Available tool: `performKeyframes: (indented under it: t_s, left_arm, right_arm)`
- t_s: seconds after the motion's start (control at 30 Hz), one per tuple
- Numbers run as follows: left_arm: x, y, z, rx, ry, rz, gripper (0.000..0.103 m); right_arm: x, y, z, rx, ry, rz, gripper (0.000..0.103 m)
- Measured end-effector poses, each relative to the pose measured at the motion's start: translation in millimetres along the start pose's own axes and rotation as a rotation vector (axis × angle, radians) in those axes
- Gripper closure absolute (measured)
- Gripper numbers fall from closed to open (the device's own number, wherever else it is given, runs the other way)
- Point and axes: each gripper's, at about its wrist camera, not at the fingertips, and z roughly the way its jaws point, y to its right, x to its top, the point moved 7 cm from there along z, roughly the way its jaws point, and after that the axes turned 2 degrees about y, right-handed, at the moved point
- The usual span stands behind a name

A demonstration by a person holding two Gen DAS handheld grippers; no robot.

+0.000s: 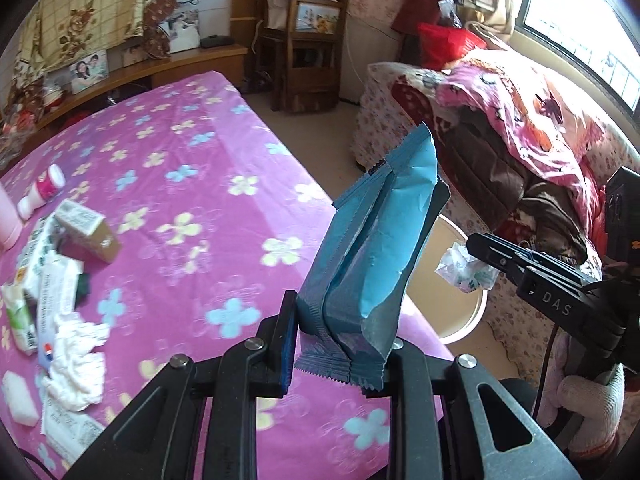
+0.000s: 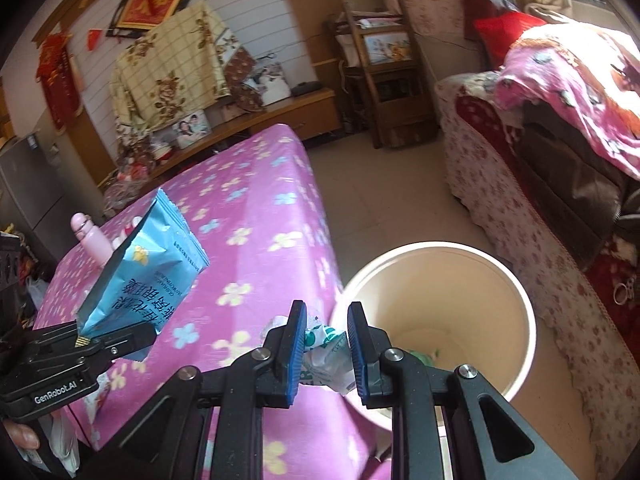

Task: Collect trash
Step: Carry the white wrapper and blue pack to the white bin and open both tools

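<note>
Tools (image 1: 340, 344) (image 2: 327, 350) grip wrapper (image 1: 372, 248), probably tissue (image 2: 328, 356).

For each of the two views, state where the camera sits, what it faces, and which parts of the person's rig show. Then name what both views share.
Left wrist: on the left gripper, facing along the pink table; the right gripper shows.
Right wrist: on the right gripper, facing down over the cream bin; the left gripper shows.
Shared: blue wrapper, crumpled wrapper, table, bin.
</note>
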Motion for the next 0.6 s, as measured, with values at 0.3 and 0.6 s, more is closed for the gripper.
performKeyframes:
  t_s: [0.3, 0.6]
  left_arm:
    - [1, 35, 36, -0.048, -0.070, 0.016, 0.078]
    - [4, 56, 67, -0.105, -0.124, -0.007, 0.077]
  right_arm:
    - [0, 41, 14, -0.060, -0.017, 0.050, 0.080]
    - [-2, 71, 31, -0.108, -0.034, 0.093, 0.079]
